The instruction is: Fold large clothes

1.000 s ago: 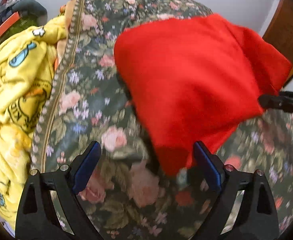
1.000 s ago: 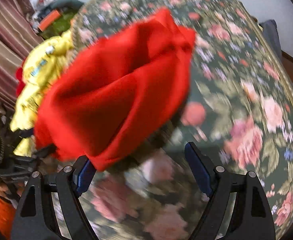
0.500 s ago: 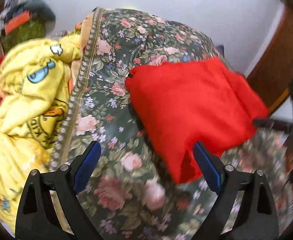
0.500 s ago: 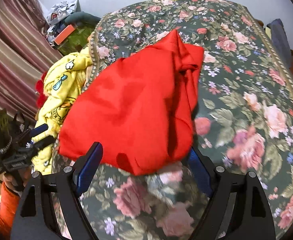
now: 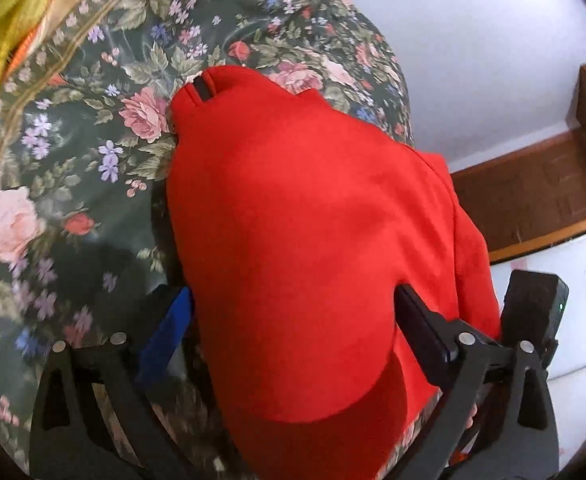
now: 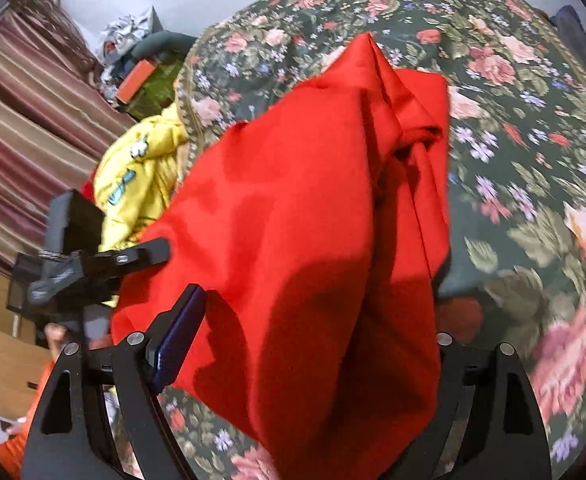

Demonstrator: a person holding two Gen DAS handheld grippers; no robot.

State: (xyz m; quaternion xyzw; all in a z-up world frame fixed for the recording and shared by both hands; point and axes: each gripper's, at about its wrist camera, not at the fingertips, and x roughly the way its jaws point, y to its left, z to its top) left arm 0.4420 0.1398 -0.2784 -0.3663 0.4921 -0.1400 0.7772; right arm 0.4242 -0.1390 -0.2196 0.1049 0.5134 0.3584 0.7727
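Note:
A folded red garment lies on the floral bedspread. Its near end lies between the spread fingers of my left gripper, whose jaws stand wide open; the cloth drapes over the gap. In the right wrist view the same red garment fills the middle, bunched along its right side. My right gripper is open too, with the cloth between its fingers and covering the right fingertip. The left gripper shows at the left of that view, beside the garment's edge.
A yellow printed garment is heaped at the bed's left side. Striped curtains and clutter with an orange box stand beyond it. A brown wooden door and skirting stand against the white wall to the right.
Both grippers have moved forward and down onto the red garment, so it now lies between their open fingers. The garment itself has stayed on the bed.

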